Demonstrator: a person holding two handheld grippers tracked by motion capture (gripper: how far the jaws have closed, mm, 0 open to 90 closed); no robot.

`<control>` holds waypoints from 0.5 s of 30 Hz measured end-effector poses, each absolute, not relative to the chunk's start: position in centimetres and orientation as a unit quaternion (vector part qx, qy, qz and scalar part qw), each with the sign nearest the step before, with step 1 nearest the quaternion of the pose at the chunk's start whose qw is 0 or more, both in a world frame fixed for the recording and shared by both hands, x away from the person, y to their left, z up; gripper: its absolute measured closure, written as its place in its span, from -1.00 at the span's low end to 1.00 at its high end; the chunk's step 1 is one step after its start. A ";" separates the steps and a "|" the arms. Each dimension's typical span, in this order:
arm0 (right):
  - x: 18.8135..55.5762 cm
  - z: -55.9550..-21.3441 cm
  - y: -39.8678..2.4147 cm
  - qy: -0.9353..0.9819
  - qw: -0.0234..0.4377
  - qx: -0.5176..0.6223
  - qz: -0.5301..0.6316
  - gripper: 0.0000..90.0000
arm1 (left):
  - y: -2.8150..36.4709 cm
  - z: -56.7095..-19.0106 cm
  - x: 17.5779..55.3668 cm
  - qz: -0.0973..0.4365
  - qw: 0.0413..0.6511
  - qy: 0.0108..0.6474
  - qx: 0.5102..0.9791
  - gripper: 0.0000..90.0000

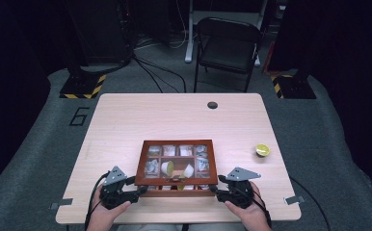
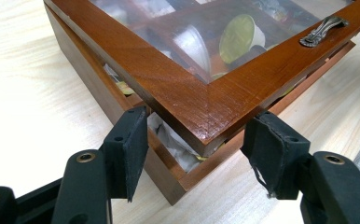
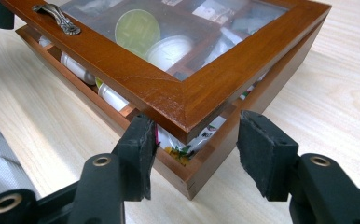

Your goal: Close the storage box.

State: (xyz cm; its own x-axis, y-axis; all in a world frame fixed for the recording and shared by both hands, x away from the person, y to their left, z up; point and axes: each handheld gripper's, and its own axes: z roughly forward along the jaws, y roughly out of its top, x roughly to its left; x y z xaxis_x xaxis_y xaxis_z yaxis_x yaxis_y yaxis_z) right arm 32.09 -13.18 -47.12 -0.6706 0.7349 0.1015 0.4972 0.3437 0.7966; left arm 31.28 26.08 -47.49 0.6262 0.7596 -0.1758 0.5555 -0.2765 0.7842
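Observation:
A brown wooden box (image 1: 177, 143) with a glass lid stands near the front of the table, its lid slightly ajar over compartments of pods and packets. My left gripper (image 1: 140, 189) is at the box's front left corner. In the left gripper view that lid corner (image 2: 206, 126) lies between the open jaws of the left gripper (image 2: 201, 154), and the pads stand off it. My right gripper (image 1: 214, 188) is at the front right corner. There the lid corner (image 3: 183, 112) sits between the spread pads of the right gripper (image 3: 194, 149). A metal handle (image 3: 57, 17) is on the lid's front rail.
A small pod with a yellow-green top (image 1: 262, 150) lies on the table (image 1: 174, 115) to the right of the box. A cable hole (image 1: 212, 105) is at the far edge. A black folding chair (image 1: 227, 45) stands beyond the table.

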 end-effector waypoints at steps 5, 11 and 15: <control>31.9 -47.4 -13.2 0.809 0.139 0.382 0.424 0.04 | 25.9 -47.8 31.2 0.118 0.428 0.420 0.791 -0.10; 31.9 -47.5 -13.3 0.810 0.138 0.384 0.421 0.02 | 26.0 -47.7 31.1 0.125 0.422 0.410 0.799 -0.11; 31.9 -47.7 -13.2 0.812 0.137 0.383 0.418 0.02 | 26.1 -47.8 31.0 0.117 0.424 0.415 0.796 -0.11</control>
State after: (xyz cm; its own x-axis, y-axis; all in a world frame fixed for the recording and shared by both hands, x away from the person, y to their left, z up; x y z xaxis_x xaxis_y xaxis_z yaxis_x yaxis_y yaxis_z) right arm 31.93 -13.24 -47.66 -0.6691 0.7367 0.0977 0.5076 0.3570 0.7841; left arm 30.97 26.07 -47.80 0.6281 0.7602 -0.1663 0.5623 -0.2958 0.7722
